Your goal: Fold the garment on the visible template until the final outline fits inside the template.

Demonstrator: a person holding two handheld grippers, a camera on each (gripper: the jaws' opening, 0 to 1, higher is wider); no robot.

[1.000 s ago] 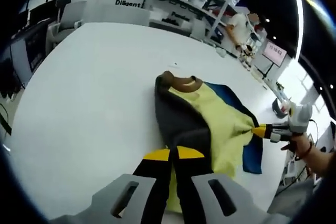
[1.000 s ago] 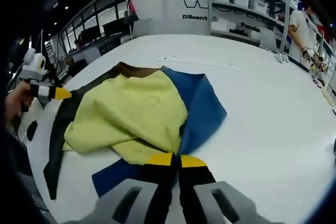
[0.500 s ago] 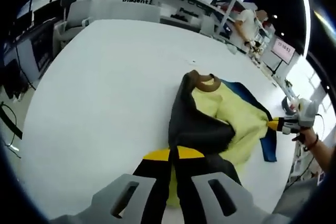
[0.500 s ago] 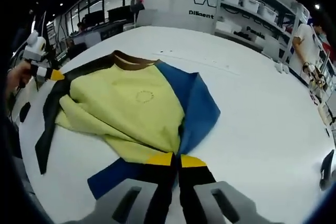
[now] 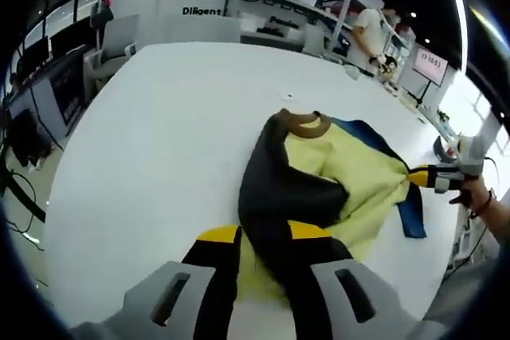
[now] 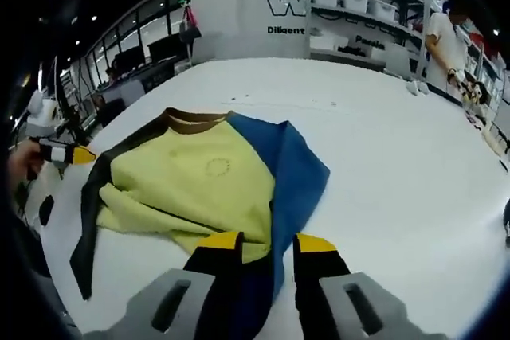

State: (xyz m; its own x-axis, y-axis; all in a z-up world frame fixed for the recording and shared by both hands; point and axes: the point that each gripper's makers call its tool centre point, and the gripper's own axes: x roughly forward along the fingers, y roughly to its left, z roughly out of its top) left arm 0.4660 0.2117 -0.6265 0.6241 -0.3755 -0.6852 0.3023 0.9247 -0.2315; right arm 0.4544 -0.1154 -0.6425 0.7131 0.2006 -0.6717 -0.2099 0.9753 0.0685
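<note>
Shirt (image 6: 199, 185) folding is underway on the white table (image 6: 398, 165), and the sleeves are being brought in over the body. To do this step well, each sleeve should be laid flat across the yellow front with its edge running straight, then let go cleanly so the cloth is not dragged back out. Any bunching should be smoothed before the next fold, since lumps would be widening the outline. No template outline is showing clearly on the table, so the fit cannot be judged.

In the left gripper view, the left gripper (image 5: 264, 236) is standing with its jaws parted, a band of dark sleeve (image 5: 279, 197) running between them; whether it is pinching the cloth cannot be told. In the right gripper view, the right gripper (image 6: 267, 243) is also showing a gap between its jaws, with the blue sleeve (image 6: 295, 173) lying in that gap, so it is reading as open.

The shirt is lying near the middle of the table, brown collar (image 6: 190, 121) at the far end. Its yellow front is wrinkling near the hem, the dark sleeve is folding over on the left, and the blue one on the right.
</note>
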